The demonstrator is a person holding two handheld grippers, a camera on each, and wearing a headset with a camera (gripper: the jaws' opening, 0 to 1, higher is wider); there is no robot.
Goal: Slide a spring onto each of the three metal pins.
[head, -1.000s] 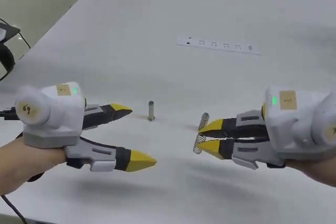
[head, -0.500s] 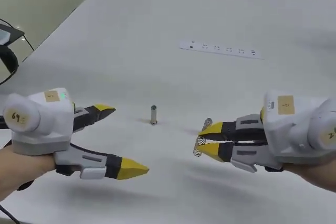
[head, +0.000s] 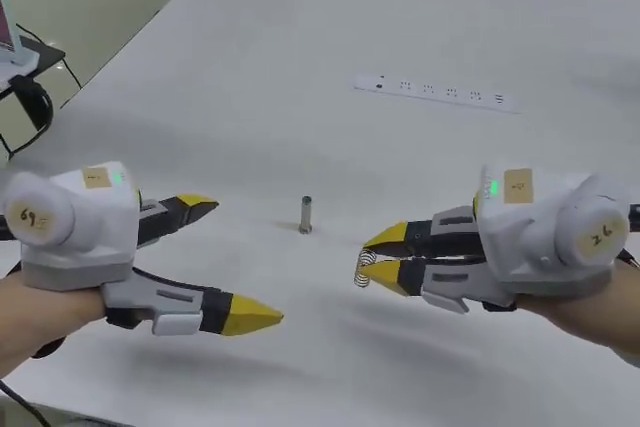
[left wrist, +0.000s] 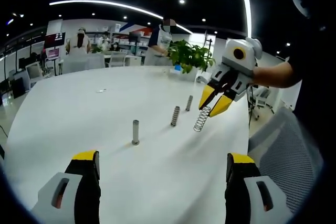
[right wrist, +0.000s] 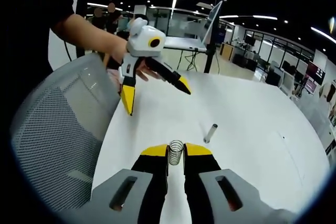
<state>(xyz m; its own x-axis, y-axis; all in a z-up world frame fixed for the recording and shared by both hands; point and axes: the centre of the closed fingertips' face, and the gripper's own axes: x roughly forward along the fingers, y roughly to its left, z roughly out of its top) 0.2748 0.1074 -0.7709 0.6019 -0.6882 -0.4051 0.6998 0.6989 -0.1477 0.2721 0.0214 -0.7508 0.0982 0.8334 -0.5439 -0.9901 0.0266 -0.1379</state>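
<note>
A bare metal pin (head: 306,215) stands upright on the white table (head: 300,77), between the two grippers. My right gripper (head: 372,259) is shut on a coil spring (head: 365,272), held just right of the pin and off the table. In the right gripper view the spring (right wrist: 175,151) sits between the yellow tips, with the pin (right wrist: 210,132) just beyond. The left gripper view shows the bare pin (left wrist: 135,131) and two pins with springs on them (left wrist: 175,116) (left wrist: 189,103). My left gripper (head: 232,260) is open and holds nothing, left of the pin.
A white power strip (head: 436,93) lies farther back on the table. A grey mesh chair (right wrist: 58,129) stands by the table's near edge. A stand with cables (head: 25,67) is off the table's left side. People stand in the room's background.
My right gripper has carried the spring leftward, closer to the bare pin. My left gripper has drawn back from the pin, still open.
</note>
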